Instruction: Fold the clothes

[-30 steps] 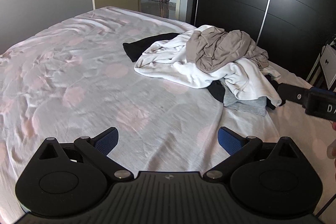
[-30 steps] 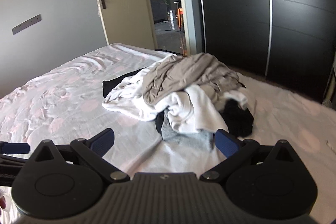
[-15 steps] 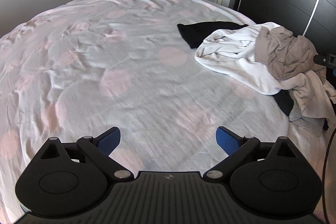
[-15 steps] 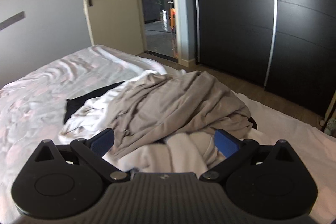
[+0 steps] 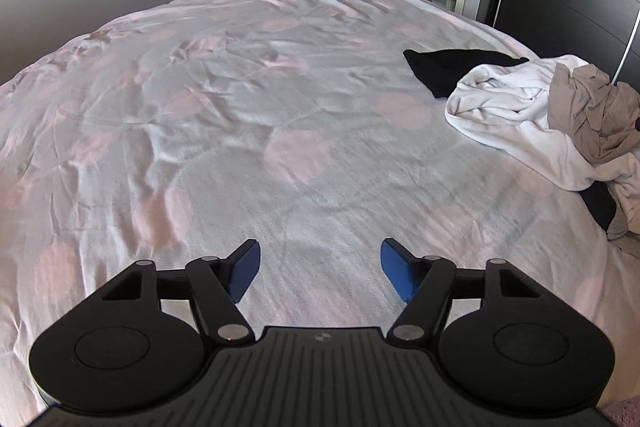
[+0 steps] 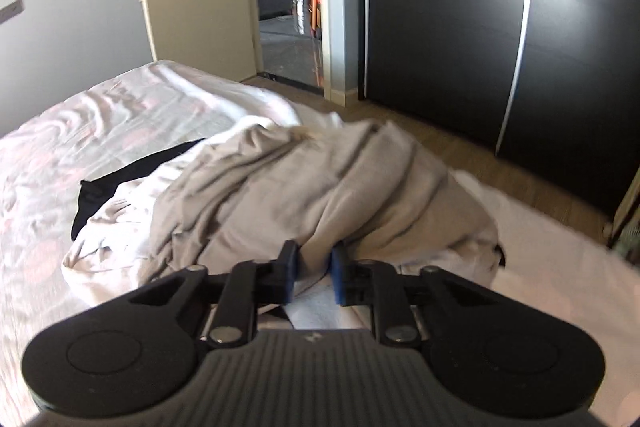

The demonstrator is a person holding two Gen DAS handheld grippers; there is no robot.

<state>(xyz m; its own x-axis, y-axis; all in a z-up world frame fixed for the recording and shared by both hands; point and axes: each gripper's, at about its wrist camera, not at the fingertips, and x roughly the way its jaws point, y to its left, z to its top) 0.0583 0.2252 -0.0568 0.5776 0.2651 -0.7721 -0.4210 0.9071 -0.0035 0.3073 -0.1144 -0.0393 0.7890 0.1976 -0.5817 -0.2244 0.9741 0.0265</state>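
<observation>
Taupe fabric fills the middle of the right wrist view: a crumpled taupe garment [image 6: 320,187] tops the pile of clothes on the bed [image 6: 80,131]. The right tool [image 6: 312,269] has just been closing, and its blue pads now stand nearly together with a fold of that garment's near edge pinched between them. From this tool the rest of the garment spreads away toward 12 o'clock, a white garment [image 6: 116,227] lies under it at 10 o'clock, and a black garment [image 6: 132,167] pokes out farther off in the same direction.

Seen from the left wrist, the left tool [image 5: 318,269] hangs over bare, pink-dotted bedsheet [image 5: 240,107], its jaws partway apart after just closing some, with nothing between the pads. The pile sits well apart from it at about 2 o'clock, near the bed's right edge: the black garment [image 5: 452,71] farthest, the white garment [image 5: 508,107] in front of it, the taupe garment [image 5: 592,115] on top at the frame's right side.

A dark wardrobe [image 6: 480,27] stands beyond the bed, with an open doorway [image 6: 288,7] to its left.
</observation>
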